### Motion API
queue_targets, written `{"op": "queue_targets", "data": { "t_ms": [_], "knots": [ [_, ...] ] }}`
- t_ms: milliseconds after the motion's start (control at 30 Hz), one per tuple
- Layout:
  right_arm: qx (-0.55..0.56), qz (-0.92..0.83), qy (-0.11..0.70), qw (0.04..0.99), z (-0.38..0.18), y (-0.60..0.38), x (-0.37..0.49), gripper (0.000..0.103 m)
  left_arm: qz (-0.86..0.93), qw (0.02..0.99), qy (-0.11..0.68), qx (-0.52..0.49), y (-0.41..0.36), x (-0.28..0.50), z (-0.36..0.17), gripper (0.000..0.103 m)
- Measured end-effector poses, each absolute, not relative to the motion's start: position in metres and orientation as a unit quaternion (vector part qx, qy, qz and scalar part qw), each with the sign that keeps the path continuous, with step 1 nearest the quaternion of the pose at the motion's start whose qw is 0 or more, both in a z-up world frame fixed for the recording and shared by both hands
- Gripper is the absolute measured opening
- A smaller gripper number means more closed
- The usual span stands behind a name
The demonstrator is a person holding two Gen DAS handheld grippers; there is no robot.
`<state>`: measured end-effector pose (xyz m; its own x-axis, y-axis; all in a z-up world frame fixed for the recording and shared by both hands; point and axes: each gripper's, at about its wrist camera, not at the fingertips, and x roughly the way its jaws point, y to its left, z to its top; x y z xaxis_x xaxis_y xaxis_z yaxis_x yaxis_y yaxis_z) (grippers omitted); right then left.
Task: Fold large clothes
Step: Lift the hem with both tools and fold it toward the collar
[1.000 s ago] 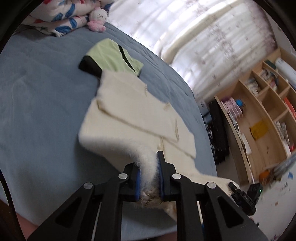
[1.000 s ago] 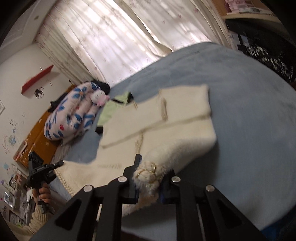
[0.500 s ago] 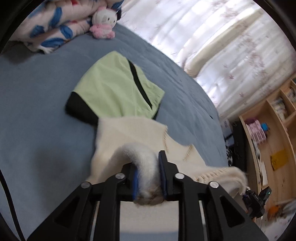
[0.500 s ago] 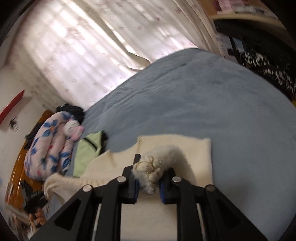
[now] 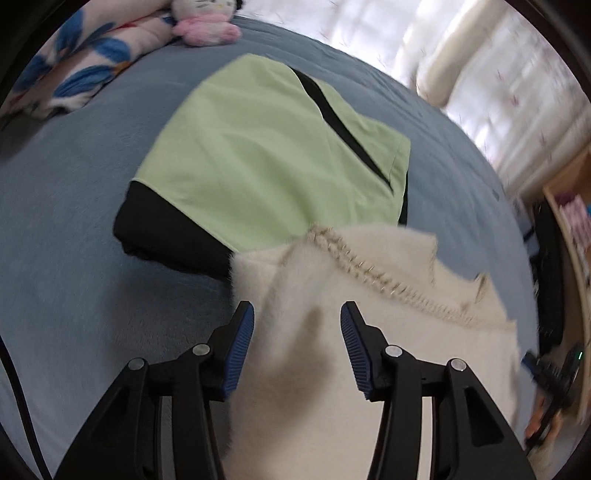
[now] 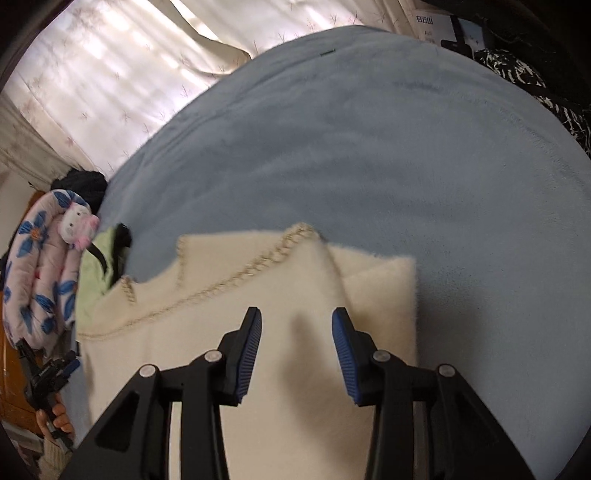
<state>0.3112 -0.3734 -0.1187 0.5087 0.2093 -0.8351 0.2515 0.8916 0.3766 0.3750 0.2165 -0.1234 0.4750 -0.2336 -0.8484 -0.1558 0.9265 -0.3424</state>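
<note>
Lying folded on the blue-grey bed (image 6: 406, 155), the cream fleece garment (image 5: 332, 387) shows a braided, gold-flecked trim (image 5: 369, 273) running across its upper layer, and in the right wrist view the same garment (image 6: 295, 295) has a lower layer sticking out on its right side as a squared corner. Its far edge overlaps the near corner of a folded light-green garment with black panels (image 5: 266, 147), which lies further up the bed; the two touch there.

Over the cream fleece hangs the left claw (image 5: 297, 325), its jaws opening, blue ribbed pads (image 5: 240, 339) standing apart with the fleece between and below them but not pressed by either pad. Its shadow falls on the fabric. The right claw (image 6: 297, 328) is likewise opening above the garment, pads clear of the cloth, nothing gripped.

At the right edge of the left wrist view a blurred black device and fingers appear, and in the right wrist view a person's hand (image 6: 55, 417) holds a black device at the lower left.

Beyond the green garment, a floral blue-and-white quilt (image 5: 74, 74) lies rolled at the head of the bed with a white and pink plush toy (image 5: 203, 22) against it. Pale flowered curtains (image 6: 110, 74) hang behind the bed.
</note>
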Motion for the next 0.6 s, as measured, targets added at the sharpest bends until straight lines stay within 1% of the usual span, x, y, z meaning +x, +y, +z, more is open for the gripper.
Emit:
{"op": "queue_targets", "data": {
  "t_ms": [200, 233, 267, 367, 400, 500, 533, 567, 600],
  "knots": [
    [0.224, -0.014, 0.521, 0.823, -0.147, -0.376, 0.334, 0.04, -0.036, 0.84, 0.521, -0.145, 0.208, 0.391, -0.14, 0.048],
    [0.22, -0.013, 0.523, 0.823, -0.149, -0.376, 0.337, 0.041, -0.038, 0.841, 0.521, -0.139, 0.207, 0.392, -0.142, 0.049],
    [0.217, -0.01, 0.523, 0.824, -0.15, -0.373, 0.34, 0.046, -0.039, 0.843, 0.522, -0.126, 0.205, 0.393, -0.143, 0.049],
    [0.21, -0.003, 0.514, 0.831, -0.15, -0.368, 0.346, 0.054, -0.04, 0.846, 0.523, -0.096, 0.201, 0.397, -0.146, 0.049],
    [0.205, -0.002, 0.512, 0.834, -0.151, -0.365, 0.348, 0.055, -0.04, 0.847, 0.522, -0.091, 0.2, 0.398, -0.146, 0.049],
    [0.184, -0.005, 0.503, 0.844, -0.153, -0.356, 0.353, 0.056, -0.035, 0.852, 0.517, -0.075, 0.196, 0.4, -0.144, 0.049],
    [0.171, -0.007, 0.502, 0.848, -0.153, -0.352, 0.353, 0.055, -0.03, 0.854, 0.514, -0.072, 0.194, 0.401, -0.144, 0.048],
    [0.163, -0.009, 0.501, 0.85, -0.153, -0.35, 0.353, 0.049, -0.019, 0.86, 0.505, -0.065, 0.19, 0.4, -0.142, 0.037],
    [0.15, -0.01, 0.5, 0.853, -0.152, -0.345, 0.351, 0.044, 0.001, 0.866, 0.498, -0.053, 0.187, 0.398, -0.14, 0.031]
  ]
}}
